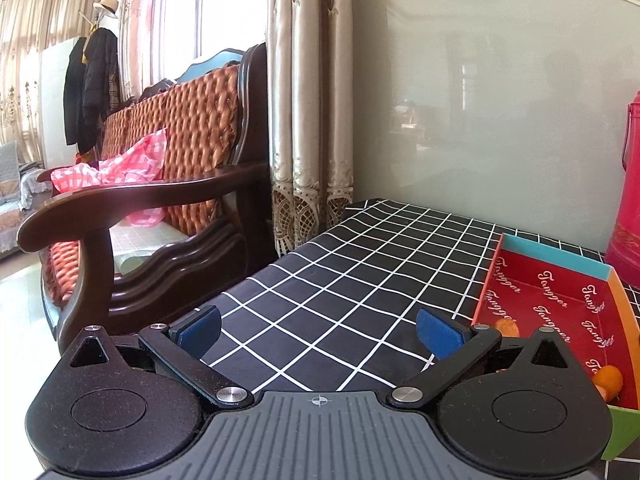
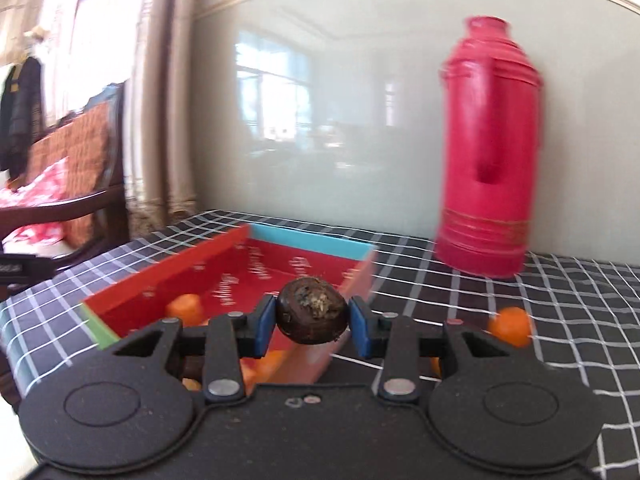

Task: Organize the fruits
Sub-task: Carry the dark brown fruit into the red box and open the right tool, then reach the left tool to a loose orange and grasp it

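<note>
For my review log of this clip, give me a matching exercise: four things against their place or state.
1. left tongs
2. right tongs
3. flask
4. loose orange fruit

a. on the cloth, outside the box
b. open, nothing between them
c. upright by the wall
d. shut on a dark brown fruit

Pairs: 1-b, 2-d, 3-c, 4-a

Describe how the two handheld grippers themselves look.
Both the left gripper and right gripper have matte black bodies with two round housings, silver pivot screws, black linkage arms and blue finger pads. The left's ribbed grey centre bears a small crosshair mark.
</note>
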`<state>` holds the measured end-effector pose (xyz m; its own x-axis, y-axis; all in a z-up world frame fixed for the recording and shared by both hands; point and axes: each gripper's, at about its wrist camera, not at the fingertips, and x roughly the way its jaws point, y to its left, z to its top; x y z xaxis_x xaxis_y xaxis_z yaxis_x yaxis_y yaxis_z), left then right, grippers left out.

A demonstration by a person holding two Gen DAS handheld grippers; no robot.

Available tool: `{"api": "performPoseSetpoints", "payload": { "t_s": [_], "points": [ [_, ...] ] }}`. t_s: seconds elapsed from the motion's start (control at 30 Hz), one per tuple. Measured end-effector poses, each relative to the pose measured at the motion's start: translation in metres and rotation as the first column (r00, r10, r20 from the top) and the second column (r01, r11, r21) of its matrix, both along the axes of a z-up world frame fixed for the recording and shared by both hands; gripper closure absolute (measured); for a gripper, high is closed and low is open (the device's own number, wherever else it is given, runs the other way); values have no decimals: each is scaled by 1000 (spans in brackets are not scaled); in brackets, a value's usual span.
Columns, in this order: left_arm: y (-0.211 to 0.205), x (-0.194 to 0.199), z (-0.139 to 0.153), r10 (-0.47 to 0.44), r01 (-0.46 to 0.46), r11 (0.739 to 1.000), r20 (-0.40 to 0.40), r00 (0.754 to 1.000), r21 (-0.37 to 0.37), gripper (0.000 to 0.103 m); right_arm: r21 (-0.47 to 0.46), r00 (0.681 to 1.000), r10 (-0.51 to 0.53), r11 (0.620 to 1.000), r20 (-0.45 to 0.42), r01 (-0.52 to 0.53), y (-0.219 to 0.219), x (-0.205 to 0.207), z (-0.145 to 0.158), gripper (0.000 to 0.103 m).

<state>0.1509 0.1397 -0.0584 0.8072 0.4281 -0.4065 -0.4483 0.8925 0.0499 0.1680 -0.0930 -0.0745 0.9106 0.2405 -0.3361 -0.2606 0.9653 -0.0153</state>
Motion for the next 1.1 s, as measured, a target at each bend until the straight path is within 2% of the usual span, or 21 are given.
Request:
{"api": "performPoseSetpoints", "payload": {
  "t_s": [0.13, 0.27, 0.3, 0.33, 0.4, 0.5, 0.6, 0.73, 0.87, 0.93, 1.1],
  "points": [
    [3, 1, -1, 2, -2, 1000, -3, 1000, 2, 0, -47, 999, 48, 998, 2, -48, 19, 4, -5, 72],
    [6, 0, 0, 7, -7, 1000, -2, 1000, -1, 0, -95, 999, 40, 995, 2, -39, 31, 8, -10, 70],
    [6, 0, 0, 7, -7, 1000, -2, 1000, -3, 0, -103, 1000, 26, 994, 7, -25, 31, 8, -11, 64],
    [6, 0, 0, 7, -7, 1000, -2, 1000, -5, 0, -106, 1000, 16, 994, 13, -15, 32, 7, -11, 52],
    [6, 1, -1, 5, -5, 1000, -5, 1000, -6, 0, -94, 999, -1, 996, 35, 4, 30, 5, -9, 38],
    [4, 2, -1, 2, -2, 1000, -5, 1000, -6, 0, -78, 998, -11, 997, 54, 16, 25, 2, -5, 36],
    [2, 2, 0, -4, 4, 1000, -3, 1000, -6, 0, -80, 997, -41, 996, 68, 47, 19, 0, -3, 28],
    [-5, 3, 1, -16, 16, 1000, -3, 1000, -2, 0, -92, 992, -106, 989, 72, 113, 11, -2, -2, 16],
    [-14, 4, 2, -33, 33, 999, 2, 999, 9, 0, -87, 980, -187, 978, 62, 192, -3, -2, 0, 13],
    [-21, 5, 3, -47, 47, 999, 4, 999, 14, 0, -94, 968, -242, 964, 60, 247, -11, -2, -1, 8],
    [-48, 10, 6, -108, 107, 994, 13, 994, 33, 0, -156, 924, -380, 910, 51, 383, -31, 0, -8, 6]
  ]
}}
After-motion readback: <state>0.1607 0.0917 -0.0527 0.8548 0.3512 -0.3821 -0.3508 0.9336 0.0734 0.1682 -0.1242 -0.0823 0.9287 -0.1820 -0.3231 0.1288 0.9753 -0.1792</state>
